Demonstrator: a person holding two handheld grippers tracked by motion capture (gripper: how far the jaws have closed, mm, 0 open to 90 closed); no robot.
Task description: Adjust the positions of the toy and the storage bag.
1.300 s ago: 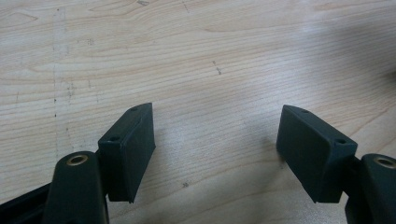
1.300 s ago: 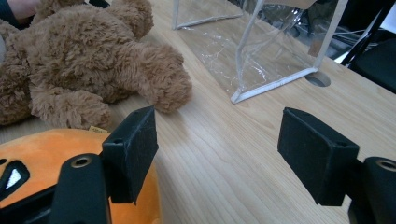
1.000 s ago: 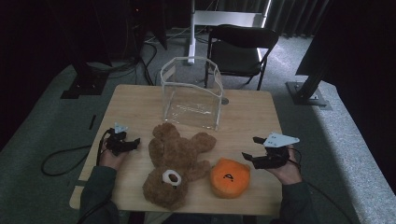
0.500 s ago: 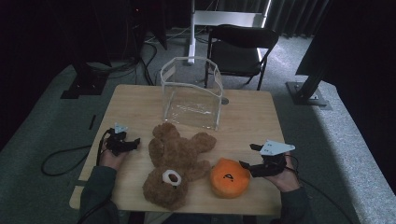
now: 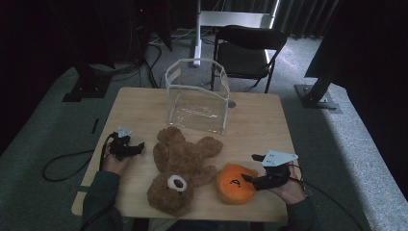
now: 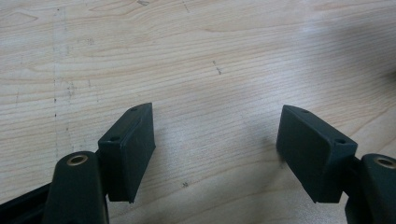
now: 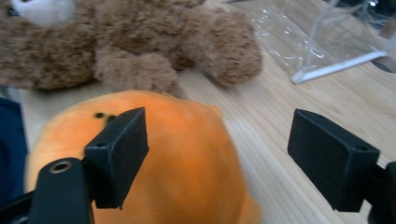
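- The orange plush [image 5: 235, 183] is lying on the table [image 5: 255, 125] near its front edge, toward the front right corner, just beside the bear [image 5: 180, 166].
- In the right gripper view the plush [image 7: 187, 163] is looming close, with small dark marks on its top; the high view is showing a dark mark on its face instead.
- The right gripper [image 5: 250, 174] is hovering at the plush's right side with its jaws spread wide. In its own view, the right gripper [image 7: 219, 158] is straddling part of the plush: one pad is sitting over the orange surface, the other is standing over bare wood. Whether the near pad is touching the plush I cannot tell; nothing is being pinched.
- The bear is sprawling on its back in the middle of the table, head toward the front edge. The right gripper view is bringing out its fur and white muzzle [image 7: 44, 10].
- The clear box [image 5: 197, 98] is standing near the back edge; the right gripper view is catching its corner [image 7: 327, 51].
- The left gripper [image 5: 137, 147] is resting near the left edge, well apart from the bear. In its own view the left gripper [image 6: 215, 149] is holding its jaws spread over bare wood grain.
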